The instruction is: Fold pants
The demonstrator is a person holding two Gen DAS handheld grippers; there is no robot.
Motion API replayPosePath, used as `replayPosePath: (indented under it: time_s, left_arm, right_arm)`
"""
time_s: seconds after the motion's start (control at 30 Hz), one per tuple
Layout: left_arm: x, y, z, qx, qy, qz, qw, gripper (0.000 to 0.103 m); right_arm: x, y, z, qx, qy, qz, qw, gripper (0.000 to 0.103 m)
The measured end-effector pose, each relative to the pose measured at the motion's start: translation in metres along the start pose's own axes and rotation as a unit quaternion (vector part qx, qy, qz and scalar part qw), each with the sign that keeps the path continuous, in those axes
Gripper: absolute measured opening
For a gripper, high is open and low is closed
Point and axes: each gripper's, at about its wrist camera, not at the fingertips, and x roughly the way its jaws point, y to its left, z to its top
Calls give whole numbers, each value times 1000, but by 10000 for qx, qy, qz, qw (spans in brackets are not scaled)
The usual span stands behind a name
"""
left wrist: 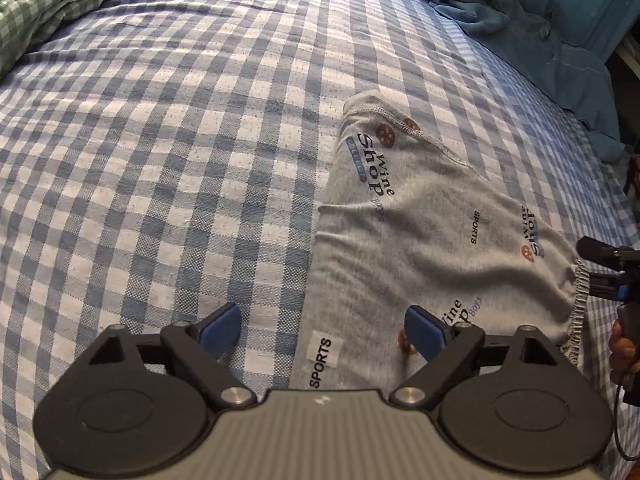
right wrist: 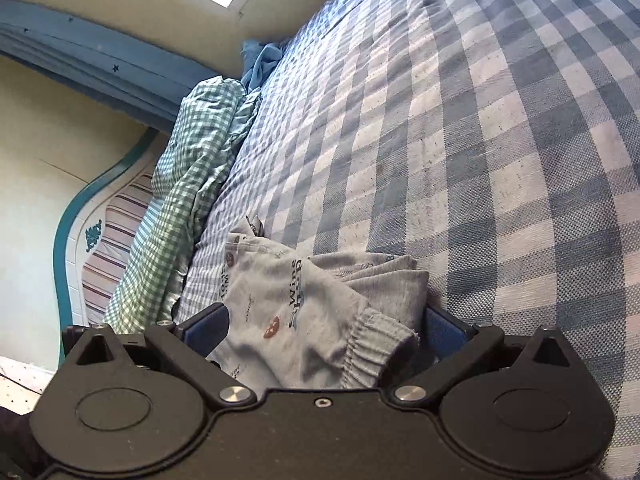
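Observation:
Grey pants [left wrist: 420, 216] printed with "Wine Shop" and "SPORTS" lie flat on the blue-and-white checked bed cover [left wrist: 160, 140]. My left gripper [left wrist: 323, 332] stands open low over the pants' left edge, one blue pad above the cover, the other above the grey cloth. At the right edge, by the elastic waistband [left wrist: 578, 312], part of my right gripper [left wrist: 608, 258] shows, with a hand [left wrist: 622, 350] behind it. In the right wrist view the right gripper [right wrist: 326, 326] is open, and the bunched pants [right wrist: 304, 320] with their waistband [right wrist: 372, 356] lie between its wide-set pads.
A crumpled green checked blanket [left wrist: 52, 4] [right wrist: 188, 184] lies along the far side of the bed. Blue garments [left wrist: 540, 32] are heaped at one end. A teal-edged headboard [right wrist: 68, 208] and a pale wall stand beyond the blanket.

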Motion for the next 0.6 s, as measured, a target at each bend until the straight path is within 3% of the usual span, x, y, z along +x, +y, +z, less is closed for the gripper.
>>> replayPosePath:
  time_s: [0.17, 0.27, 0.33, 0.43, 0.6]
  left_arm:
    - [-5, 12, 1, -84, 147, -208, 9996, 55]
    - [-5, 20, 4, -372, 413, -395, 9977, 44]
    - [-7, 15, 5, -359, 529, -229, 9977, 28]
    - [-10, -2, 8, -201, 579, 63, 9981, 14]
    - [-32, -28, 7, -196, 432, 297, 9984, 12]
  right_arm:
    - [-12, -11, -13, 457, -174, -260, 9985, 47]
    - [-15, -9, -23, 495, -191, -472, 9975, 39]
    - [-14, -2, -26, 449, -247, -697, 9962, 37]
    - [-9, 16, -30, 328, -330, -1109, 9927, 31]
    - [-14, 47, -39, 93, -512, -1536, 9868, 20]
